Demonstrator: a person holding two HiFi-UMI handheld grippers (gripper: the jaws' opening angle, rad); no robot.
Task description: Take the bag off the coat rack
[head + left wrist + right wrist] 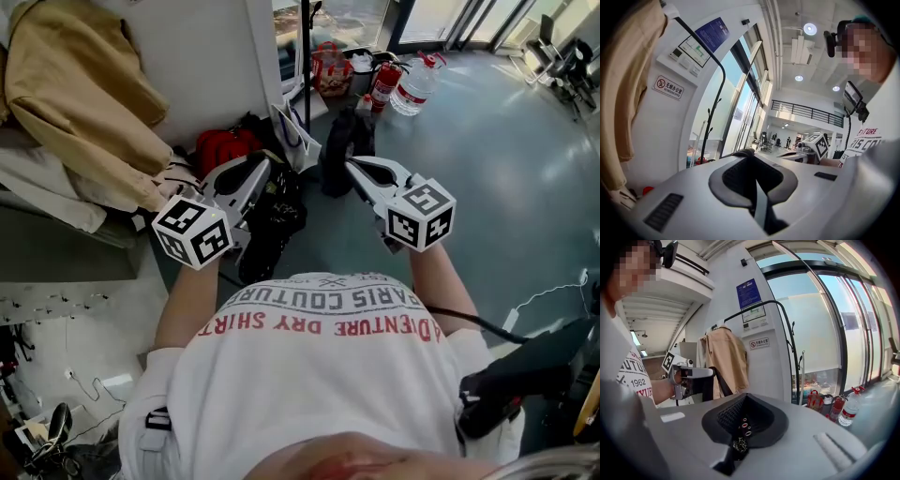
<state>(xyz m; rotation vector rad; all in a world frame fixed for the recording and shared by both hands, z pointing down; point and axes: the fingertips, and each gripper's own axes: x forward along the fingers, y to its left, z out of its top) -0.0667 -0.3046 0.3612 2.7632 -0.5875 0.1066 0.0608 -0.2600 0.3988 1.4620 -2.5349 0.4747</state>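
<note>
We find the left gripper (269,172) clenched on a strap of the black bag (274,223), which hangs directly beneath its jaws above the floor (506,159). The right gripper (351,162) is clamped on a black, eyelet-studded part of the same bag. The coat rack (307,66) stands just beyond both grippers.

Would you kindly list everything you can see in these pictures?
bag: one, black, held by both claws
coat: one, tan, on the rack at left
coat rack: one, black, against white wall
fire extinguisher: at least one, red, floor by window
water bottle: one, clear with red cap, beside extinguisher
carrier: one, red, beside extinguisher
T-shirt: one, white, on the person
left claw: one, grey-white, shut on bag strap
right claw: one, grey-white, shut on bag
</note>
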